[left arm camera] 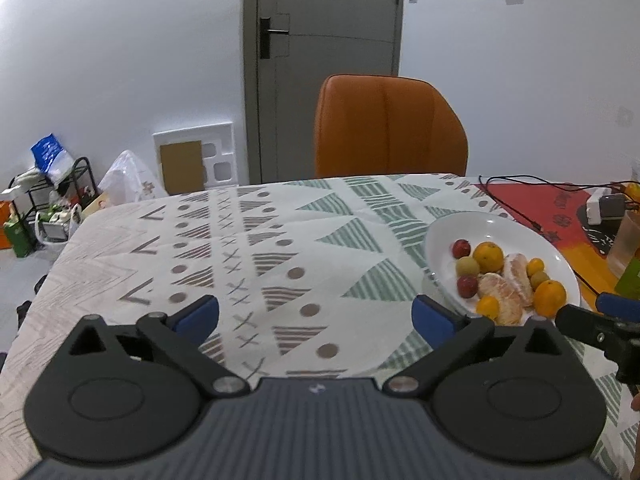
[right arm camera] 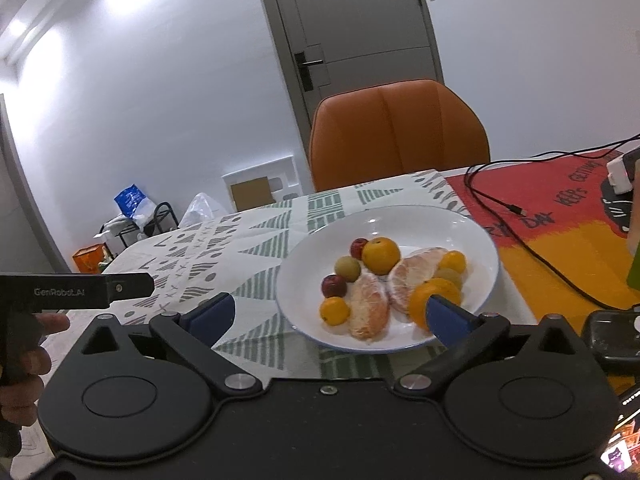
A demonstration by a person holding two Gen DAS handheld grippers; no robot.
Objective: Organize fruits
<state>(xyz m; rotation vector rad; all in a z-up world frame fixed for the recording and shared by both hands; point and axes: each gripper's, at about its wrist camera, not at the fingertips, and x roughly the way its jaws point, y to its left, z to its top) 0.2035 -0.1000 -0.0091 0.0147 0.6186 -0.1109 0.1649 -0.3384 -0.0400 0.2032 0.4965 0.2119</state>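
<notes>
A white plate [right arm camera: 476,240] sits right of centre in the right wrist view, holding all the fruit. Two peeled citrus halves [right arm camera: 370,304] lie at its middle, ringed by oranges [right arm camera: 381,255], small red fruits [right arm camera: 334,286] and greenish-brown ones [right arm camera: 347,268].

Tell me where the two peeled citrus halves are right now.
The two peeled, pale orange citrus halves lie side by side in the middle of the white round plate, ringed by small oranges, red fruits and greenish fruits; the left wrist view shows the plate at the right.
</notes>
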